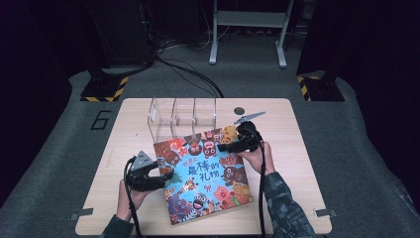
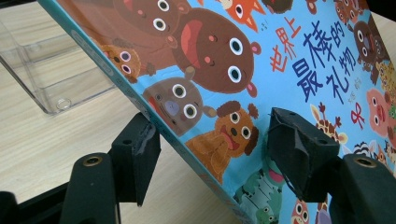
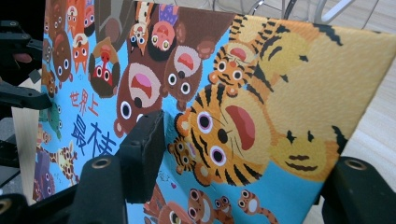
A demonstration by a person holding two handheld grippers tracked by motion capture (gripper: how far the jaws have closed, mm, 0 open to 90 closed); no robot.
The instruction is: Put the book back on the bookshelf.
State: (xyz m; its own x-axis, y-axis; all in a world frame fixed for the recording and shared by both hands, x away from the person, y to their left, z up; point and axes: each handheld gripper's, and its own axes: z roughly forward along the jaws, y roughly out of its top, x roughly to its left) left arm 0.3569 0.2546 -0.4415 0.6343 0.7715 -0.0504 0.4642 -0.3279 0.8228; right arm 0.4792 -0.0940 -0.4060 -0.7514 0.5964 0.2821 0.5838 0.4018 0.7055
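Note:
A colourful picture book with cartoon animals and blue Chinese lettering sits at an angle over the middle of the wooden table. My left gripper is shut on its left edge; in the left gripper view the book runs between the jaws, one under the edge and one on the cover, and the edge is raised off the table. My right gripper is shut on the far right corner, one jaw on the cover of the book, the other behind it.
A clear acrylic divider rack stands just behind the book, also seen as the rack lying close to the book's far edge. A small dark disc lies near the table's back edge. Cables and stand legs cross the floor beyond.

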